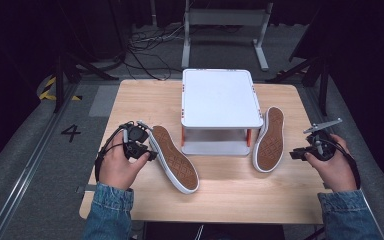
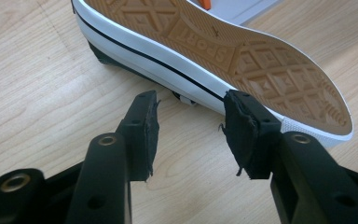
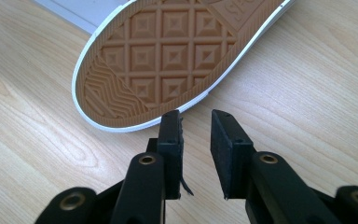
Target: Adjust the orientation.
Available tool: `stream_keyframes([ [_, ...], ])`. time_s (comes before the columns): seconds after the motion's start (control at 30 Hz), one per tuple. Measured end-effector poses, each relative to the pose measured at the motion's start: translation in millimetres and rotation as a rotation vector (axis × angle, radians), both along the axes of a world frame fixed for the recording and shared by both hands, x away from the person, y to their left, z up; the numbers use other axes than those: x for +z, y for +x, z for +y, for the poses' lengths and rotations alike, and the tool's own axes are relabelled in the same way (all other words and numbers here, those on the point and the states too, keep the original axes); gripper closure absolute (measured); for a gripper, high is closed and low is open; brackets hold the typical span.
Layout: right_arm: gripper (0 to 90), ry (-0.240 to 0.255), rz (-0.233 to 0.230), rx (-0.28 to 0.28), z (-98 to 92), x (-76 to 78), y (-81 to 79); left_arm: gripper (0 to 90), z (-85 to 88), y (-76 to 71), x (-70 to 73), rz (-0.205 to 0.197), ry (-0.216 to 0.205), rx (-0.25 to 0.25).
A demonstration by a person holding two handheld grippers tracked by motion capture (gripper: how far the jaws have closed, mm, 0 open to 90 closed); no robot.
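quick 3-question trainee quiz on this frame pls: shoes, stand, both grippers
1. True or false: both shoes lie sole-up on the table.
2. Which shoe lies nearest the left gripper? A) the left shoe B) the right shoe C) neither, it hovers over the white stand
3. Is anything between the jaws of the right gripper?

Key
1. True: the tan tread of each faces up.
2. A: in the left gripper view its open jaws stand just short of that shoe's white sidewall.
3. No: in the right gripper view the jaws stand apart over bare wood, just short of the shoe's rim.
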State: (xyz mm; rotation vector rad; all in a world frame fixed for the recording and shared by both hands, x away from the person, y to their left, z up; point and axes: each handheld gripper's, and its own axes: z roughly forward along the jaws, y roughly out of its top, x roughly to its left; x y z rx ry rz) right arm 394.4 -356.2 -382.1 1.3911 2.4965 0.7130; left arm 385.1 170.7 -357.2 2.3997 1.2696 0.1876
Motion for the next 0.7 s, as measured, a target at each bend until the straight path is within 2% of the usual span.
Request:
stream_keyframes([
  [0.27,73.3,-0.007,-0.006,0.014,2.0,-2.4,-2.4,50.3,-12.3,1.7,0.4,0.010,0.005,-0.037],
  [0.33,73.3,-0.008,-0.005,0.015,2.2,-3.9,-2.9,51.0,-16.8,2.0,0.7,0.000,0.007,-0.052],
  [0.37,73.0,-0.011,-0.003,0.013,1.6,-5.1,-3.7,54.2,-19.8,1.9,0.5,-0.003,0.006,-0.060],
  [0.43,72.8,-0.005,-0.001,0.014,0.6,-6.4,-4.4,55.4,-31.7,2.8,-2.3,-0.040,0.007,-0.105],
  [0.53,72.6,-0.001,0.004,0.009,-0.1,-6.8,-5.5,60.4,-44.2,3.6,-6.5,-0.087,0.042,-0.157],
  [0.57,72.5,0.001,0.001,0.011,-0.4,-7.5,-6.1,62.2,-46.3,4.3,-8.0,-0.092,0.037,-0.166],
  [0.7,72.3,0.004,0.005,0.007,-0.9,-8.4,-6.7,69.5,-52.8,7.7,-14.4,-0.070,0.032,-0.193],
])
